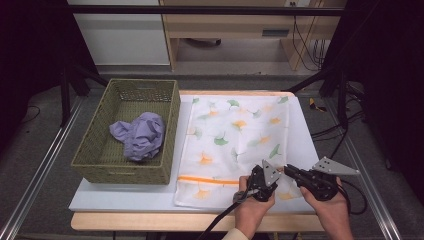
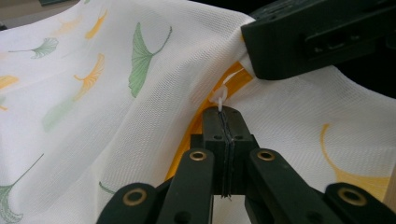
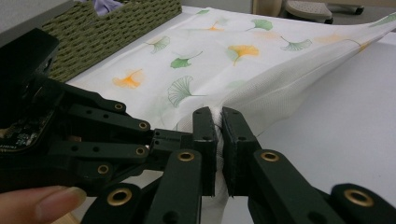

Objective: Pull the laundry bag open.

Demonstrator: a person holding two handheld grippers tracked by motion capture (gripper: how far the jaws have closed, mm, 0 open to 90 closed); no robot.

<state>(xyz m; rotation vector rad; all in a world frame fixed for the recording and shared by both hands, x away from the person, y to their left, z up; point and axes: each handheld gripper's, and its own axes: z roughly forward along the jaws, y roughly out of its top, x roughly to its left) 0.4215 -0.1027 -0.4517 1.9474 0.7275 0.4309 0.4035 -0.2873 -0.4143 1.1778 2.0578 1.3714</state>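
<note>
The place looks like a lab or a test room. The bench (image 1: 125, 200) is a plain white board with a wooden edge, and it stands inside a frame of metal rails (image 1: 35, 175). Black cables (image 1: 345, 130) lie on the grey floor (image 1: 45, 125), dark curtains (image 1: 30, 50) hang on both sides, and light wooden office furniture (image 1: 225, 25) stands behind.

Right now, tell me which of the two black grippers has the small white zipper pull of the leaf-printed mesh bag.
The left gripper: its jaws are shut on the white zipper pull by the orange zipper band. The right gripper only pinches bag fabric.
</note>
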